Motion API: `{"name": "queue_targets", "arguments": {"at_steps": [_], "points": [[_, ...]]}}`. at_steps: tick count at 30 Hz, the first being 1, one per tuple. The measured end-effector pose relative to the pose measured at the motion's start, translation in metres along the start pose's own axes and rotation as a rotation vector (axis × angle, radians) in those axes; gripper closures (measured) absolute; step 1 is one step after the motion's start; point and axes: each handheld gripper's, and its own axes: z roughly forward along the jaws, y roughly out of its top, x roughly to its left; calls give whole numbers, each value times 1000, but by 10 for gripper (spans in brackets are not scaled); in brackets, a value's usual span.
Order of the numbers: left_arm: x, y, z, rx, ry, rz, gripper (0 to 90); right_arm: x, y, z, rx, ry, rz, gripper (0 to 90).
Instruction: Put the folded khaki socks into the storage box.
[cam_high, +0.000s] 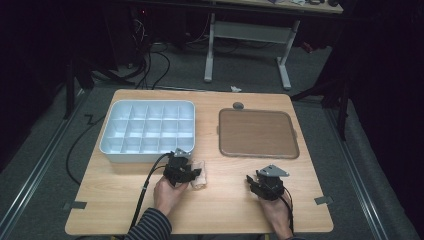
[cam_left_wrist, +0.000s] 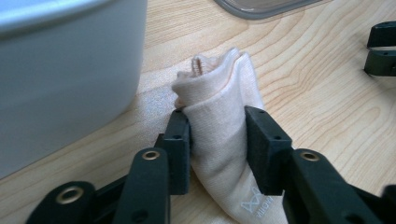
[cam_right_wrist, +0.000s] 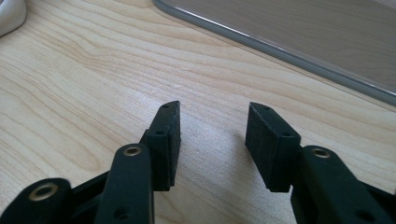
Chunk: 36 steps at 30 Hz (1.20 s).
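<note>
Wooden table (cam_high: 225, 200): sock (cam_left_wrist: 224, 135) near front edge, pinched by left gripper (cam_left_wrist: 217, 140), ready for lifting into bin (cam_high: 147, 131). Right gripper (cam_right_wrist: 212, 140) spread, empty.

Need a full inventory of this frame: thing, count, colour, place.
rolled sock: 1, cream, table front left, between the left gripper's fingers
compartment tray: 1, pale blue-white, table back left
lid: 1, clear with grey rim, lying flat, table back right
table: 1, light wood
desk frame: 1, white, floor behind
left gripper: 1, black, shut on the sock
right gripper: 1, black, open over bare table
hands: 2, bottom edge
</note>
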Motion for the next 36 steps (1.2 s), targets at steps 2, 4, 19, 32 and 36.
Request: {"name": "queue_targets", "arguments": {"at_steps": [2,4,19,32,36], "points": [[0,0,-1,-1,-2,3,666,-2,0,0,6,8,27,514],[0,0,-1,-3,-2,8,682,-4,0,1,8,16,39,495],[-1,4,-7,9,-24,45,720,-4,0,1,11,15,40,453],[-1,5,-26,-12,-48,55,720,-4,0,1,12,16,40,450],[0,5,-33,-17,-47,56,720,-4,0,1,12,16,41,450]]}}
